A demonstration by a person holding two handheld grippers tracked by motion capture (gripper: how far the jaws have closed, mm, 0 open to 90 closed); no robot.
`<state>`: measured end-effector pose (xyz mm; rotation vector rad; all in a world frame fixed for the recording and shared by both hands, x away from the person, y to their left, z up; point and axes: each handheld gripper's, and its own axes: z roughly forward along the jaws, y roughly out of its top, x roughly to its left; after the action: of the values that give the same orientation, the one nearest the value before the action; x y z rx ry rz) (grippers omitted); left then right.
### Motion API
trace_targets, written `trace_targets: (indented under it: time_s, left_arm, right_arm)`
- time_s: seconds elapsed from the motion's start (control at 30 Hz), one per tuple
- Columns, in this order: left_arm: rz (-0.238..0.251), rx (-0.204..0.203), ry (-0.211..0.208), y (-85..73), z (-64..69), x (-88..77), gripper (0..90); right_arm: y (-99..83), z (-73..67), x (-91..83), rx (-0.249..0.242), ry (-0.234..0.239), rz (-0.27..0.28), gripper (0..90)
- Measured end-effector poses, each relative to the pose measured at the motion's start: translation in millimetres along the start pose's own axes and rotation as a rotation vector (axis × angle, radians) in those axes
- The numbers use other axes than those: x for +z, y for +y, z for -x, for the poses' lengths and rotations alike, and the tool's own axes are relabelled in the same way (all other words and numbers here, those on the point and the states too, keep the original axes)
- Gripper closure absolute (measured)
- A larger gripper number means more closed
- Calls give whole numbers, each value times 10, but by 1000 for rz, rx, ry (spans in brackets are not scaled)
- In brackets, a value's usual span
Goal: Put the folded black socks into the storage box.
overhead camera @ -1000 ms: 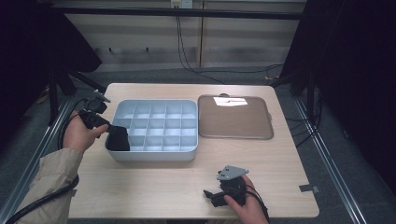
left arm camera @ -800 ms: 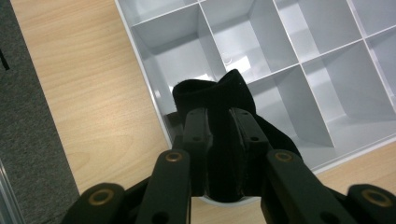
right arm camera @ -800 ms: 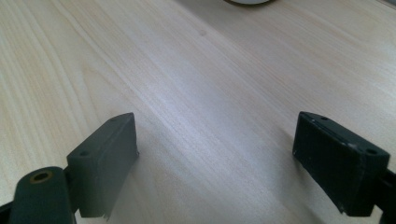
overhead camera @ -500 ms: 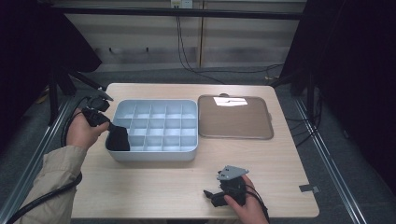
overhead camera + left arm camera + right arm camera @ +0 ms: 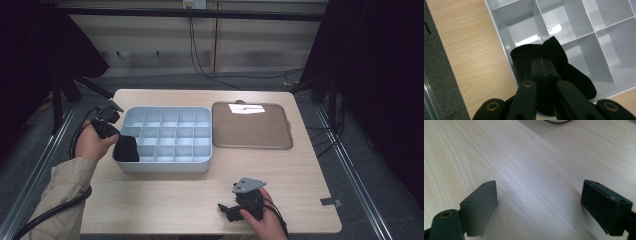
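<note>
A black cloth (image 5: 126, 148) lies bunched in the near-left corner cell of a pale blue divided tray (image 5: 165, 167). In the left gripper view the cloth (image 5: 574, 75) spills over the tray's dividers (image 5: 579, 37). My left gripper (image 5: 118, 138) reaches in from the tray's left side. Its jaws are shut tip to tip (image 5: 544, 62) right on top of the cloth, and I see no fold between them. My right gripper (image 5: 225, 210) rests low over bare wood near the table's front edge. It stands open (image 5: 539, 202) with nothing between its jaws.
A flat brown-grey lid (image 5: 250, 132) with a white label (image 5: 246, 108) lies to the right of the tray. The tray's other cells look empty. Bare wood (image 5: 165, 200) runs between the tray and the front edge. Cables trail off the table's left side.
</note>
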<state>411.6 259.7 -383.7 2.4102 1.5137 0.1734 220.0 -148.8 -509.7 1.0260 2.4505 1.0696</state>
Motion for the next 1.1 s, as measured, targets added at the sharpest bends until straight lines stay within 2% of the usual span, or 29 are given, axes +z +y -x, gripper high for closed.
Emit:
trace_targets:
  time_s: [0.23,0.47,0.77,1.1]
  left_arm:
    - [-10,-10,-17,-38,1,119,894]
    - [-13,2,-1,-45,24,192,895]
    - [-27,-12,-17,-109,28,310,900]
    - [-35,4,-21,-163,54,428,900]
  right_arm:
    - [0,0,0,0,0,0,134]
    - [0,1,0,-3,1,1,134]
    - [-1,-5,-3,0,3,-2,135]
    - [-3,-7,-3,1,2,-2,134]
